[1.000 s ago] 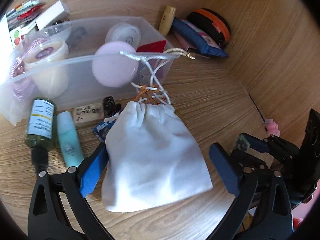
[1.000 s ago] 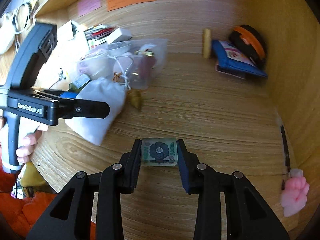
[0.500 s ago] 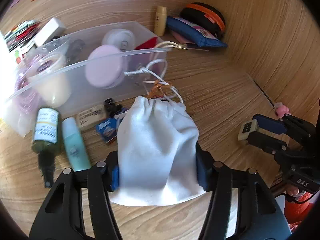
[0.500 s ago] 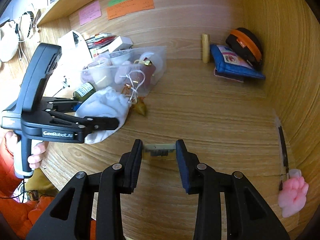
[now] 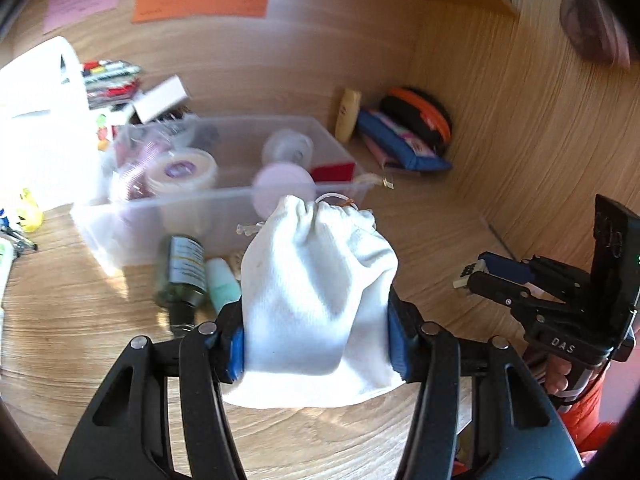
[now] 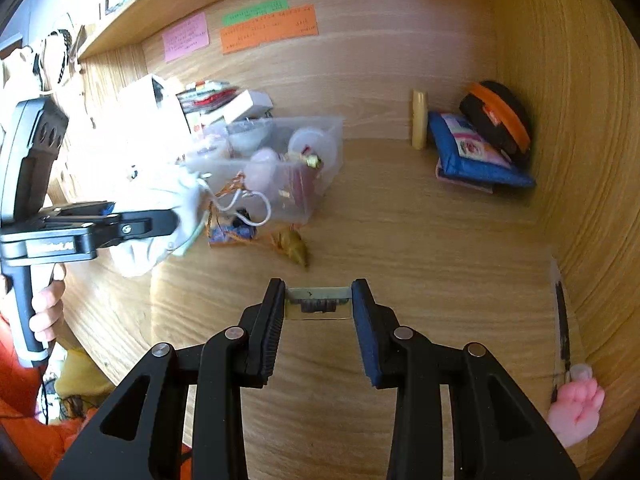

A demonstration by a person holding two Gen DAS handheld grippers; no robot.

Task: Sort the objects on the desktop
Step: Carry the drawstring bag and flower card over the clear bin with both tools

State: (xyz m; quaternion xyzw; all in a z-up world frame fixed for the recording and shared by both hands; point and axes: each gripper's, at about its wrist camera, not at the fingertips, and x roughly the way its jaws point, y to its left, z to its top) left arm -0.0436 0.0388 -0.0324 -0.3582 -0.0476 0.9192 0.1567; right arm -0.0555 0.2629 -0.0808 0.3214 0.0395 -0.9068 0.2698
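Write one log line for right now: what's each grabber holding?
left gripper: shut on white pouch, lifted near clear bin | right gripper: shut on small flat block

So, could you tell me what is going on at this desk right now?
A person is sorting desk clutter with handheld tongs in each hand. The left tongs have just closed on a white drawstring pouch and hold it up off the wooden desk, in front of the clear plastic bin already holding jars and other small things. The right tongs grip a small flat clear block above the desk. A bottle and a tube lie beside the bin.
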